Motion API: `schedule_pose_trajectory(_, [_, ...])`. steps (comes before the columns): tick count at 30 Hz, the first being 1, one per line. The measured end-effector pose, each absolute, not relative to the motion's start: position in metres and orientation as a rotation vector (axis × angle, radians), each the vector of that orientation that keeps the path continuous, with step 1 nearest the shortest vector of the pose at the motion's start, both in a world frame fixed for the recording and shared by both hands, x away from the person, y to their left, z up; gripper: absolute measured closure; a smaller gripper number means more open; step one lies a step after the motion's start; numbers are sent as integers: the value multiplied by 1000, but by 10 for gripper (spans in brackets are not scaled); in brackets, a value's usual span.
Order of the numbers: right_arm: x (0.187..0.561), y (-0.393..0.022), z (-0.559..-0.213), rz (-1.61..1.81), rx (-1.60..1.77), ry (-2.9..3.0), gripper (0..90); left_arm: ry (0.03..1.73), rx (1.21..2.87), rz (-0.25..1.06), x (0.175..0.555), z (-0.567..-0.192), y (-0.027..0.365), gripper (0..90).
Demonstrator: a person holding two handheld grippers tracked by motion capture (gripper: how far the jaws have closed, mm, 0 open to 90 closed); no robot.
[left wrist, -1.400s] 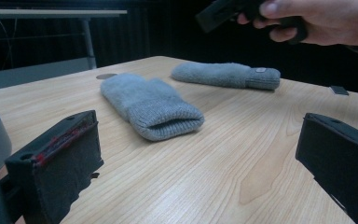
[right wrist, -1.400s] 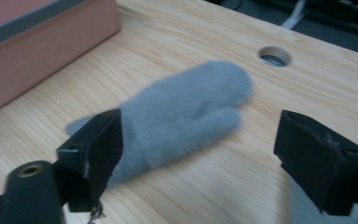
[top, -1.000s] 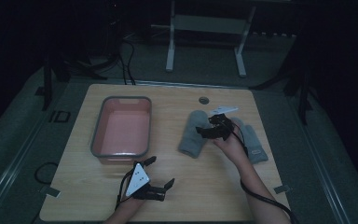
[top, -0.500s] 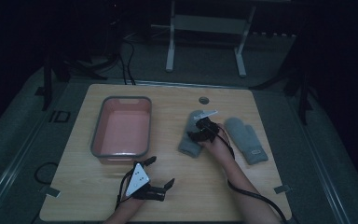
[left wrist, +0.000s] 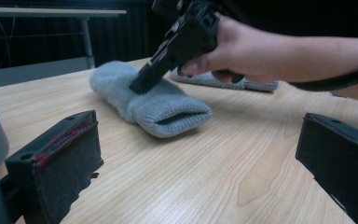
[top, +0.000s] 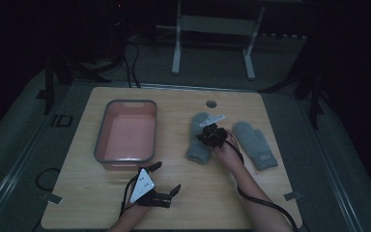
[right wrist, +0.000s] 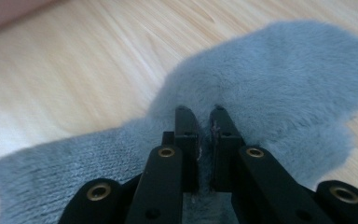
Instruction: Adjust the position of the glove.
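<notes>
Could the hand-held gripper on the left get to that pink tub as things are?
Probably yes. The left hand-held gripper sits open and holds nothing, just in front of the pink tub, with bare table between them. The right hand-held gripper is off to the side, pinching a grey mitten.

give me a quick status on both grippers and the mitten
Right gripper shut, pinching the left grey mitten. Left gripper open, idle near the tub. Nothing in the way.

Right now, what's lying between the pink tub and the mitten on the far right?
In the high view, the other grey mitten lies between the tub and the right-hand mitten, with the right gripper pinching its fabric.
</notes>
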State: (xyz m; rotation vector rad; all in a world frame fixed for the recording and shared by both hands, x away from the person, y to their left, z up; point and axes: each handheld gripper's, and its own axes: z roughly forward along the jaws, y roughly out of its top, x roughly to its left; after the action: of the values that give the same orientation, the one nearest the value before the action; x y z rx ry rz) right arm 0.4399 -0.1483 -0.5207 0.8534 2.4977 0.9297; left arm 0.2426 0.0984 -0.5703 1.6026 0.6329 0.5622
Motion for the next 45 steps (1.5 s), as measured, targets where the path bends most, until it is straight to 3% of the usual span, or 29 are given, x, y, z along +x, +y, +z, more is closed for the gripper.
schedule_pose_trajectory(10, [397, -152, -481, 1021, 682, 2530, 841, 627, 1610, 570, 242, -570, 98, 2])
schedule_pose_trajectory(22, [377, -157, -514, 952, 646, 2640, 827, 626, 1606, 571, 242, -570, 98, 3])
schedule_pose_trajectory(26, [383, -160, -530, 959, 675, 2668, 765, 627, 1606, 570, 242, -570, 98, 3])
schedule_pose_trajectory(31, [386, -158, -537, 932, 694, 2701, 576, 622, 1605, 570, 242, -570, 98, 3])
schedule_pose_trajectory(45, [399, -154, -545, 986, 809, 2594, 493, 616, 1606, 567, 241, -570, 98, 2])
